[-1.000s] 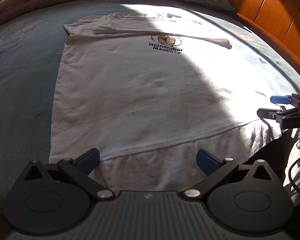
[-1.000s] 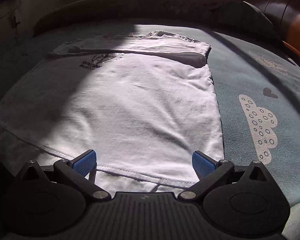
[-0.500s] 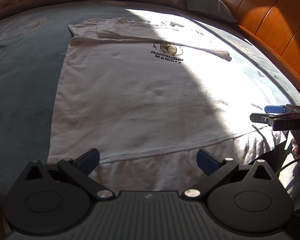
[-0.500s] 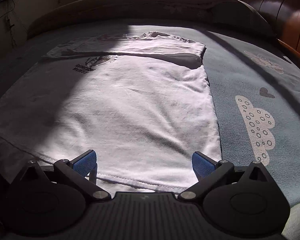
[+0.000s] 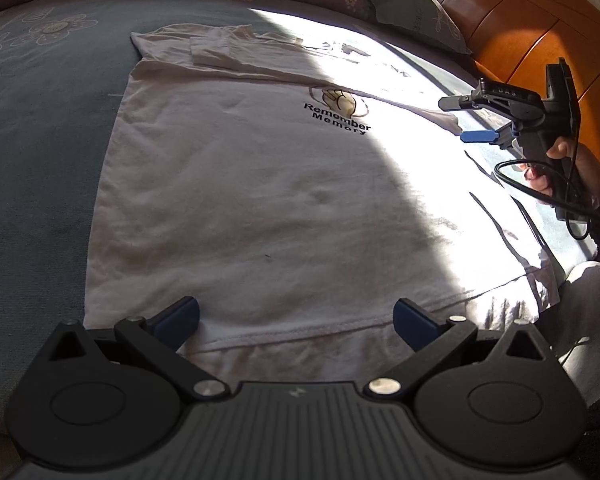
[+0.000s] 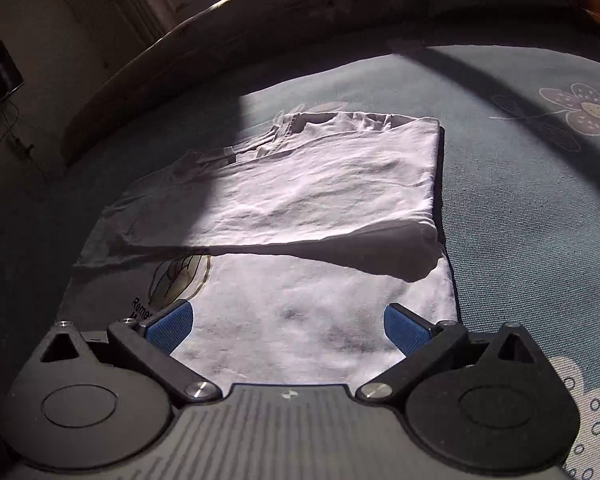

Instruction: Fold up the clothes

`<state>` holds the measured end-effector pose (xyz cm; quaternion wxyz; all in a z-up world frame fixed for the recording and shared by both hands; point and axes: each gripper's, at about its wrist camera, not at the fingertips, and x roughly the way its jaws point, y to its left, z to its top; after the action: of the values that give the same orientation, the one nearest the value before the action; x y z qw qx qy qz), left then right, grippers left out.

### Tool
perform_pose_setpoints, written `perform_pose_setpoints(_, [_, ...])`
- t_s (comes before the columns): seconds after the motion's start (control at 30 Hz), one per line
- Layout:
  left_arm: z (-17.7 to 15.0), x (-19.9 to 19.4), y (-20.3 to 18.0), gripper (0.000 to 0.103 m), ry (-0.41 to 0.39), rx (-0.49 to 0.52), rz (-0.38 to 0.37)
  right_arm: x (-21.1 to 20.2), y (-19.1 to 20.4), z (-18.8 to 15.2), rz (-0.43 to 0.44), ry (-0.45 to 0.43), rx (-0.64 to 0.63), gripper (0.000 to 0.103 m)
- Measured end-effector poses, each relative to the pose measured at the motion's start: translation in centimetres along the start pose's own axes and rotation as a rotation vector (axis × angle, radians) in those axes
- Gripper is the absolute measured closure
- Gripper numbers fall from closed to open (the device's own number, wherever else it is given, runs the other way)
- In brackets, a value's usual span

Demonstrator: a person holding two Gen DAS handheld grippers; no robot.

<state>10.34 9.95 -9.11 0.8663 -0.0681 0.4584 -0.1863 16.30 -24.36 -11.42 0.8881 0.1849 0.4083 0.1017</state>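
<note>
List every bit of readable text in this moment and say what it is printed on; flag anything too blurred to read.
"Remember Memory": black print on the chest of the white T-shirt, under a small picture.
"Remer" and "M": the same print cut off behind the right gripper in the right wrist view.
Pale letters on the top bar of the right gripper in the left wrist view: too small to read.
Nothing else legible.

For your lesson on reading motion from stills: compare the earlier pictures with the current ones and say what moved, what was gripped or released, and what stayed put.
The right hand-held gripper rose from near the hem at the bed's edge and travelled forward to hover open by the folded sleeve, near the chest print. Nothing was gripped or released. The left hand-held gripper stayed open over the hem, and the white T-shirt lies flat as before.
</note>
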Motion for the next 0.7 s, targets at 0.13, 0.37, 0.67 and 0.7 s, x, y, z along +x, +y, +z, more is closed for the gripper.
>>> perform_pose_setpoints(0.13, [0.0, 0.0, 0.2, 0.001, -0.002, 0.0, -0.008, 2.2, -1.8, 0.9, 0.013, 0.024, 0.044, 0.0])
perform_pose_setpoints(0.37, [0.2, 0.2, -0.3, 0.001, 0.01, 0.029, 0.019, -1.4, -2.5, -0.5, -0.107, 0.013, 0.0, 0.0])
perform_pose_setpoints(0.67, [-0.2, -0.2, -0.5, 0.001, 0.014, 0.04, 0.03, -5.0, -1.4, -7.4, 0.054, 0.096, 0.025, 0.0])
perform_pose_setpoints(0.7, [-0.2, -0.3, -0.5, 0.001, 0.017, 0.036, 0.028, -6.0, -1.9, -8.0, 0.045, 0.066, 0.061, 0.0])
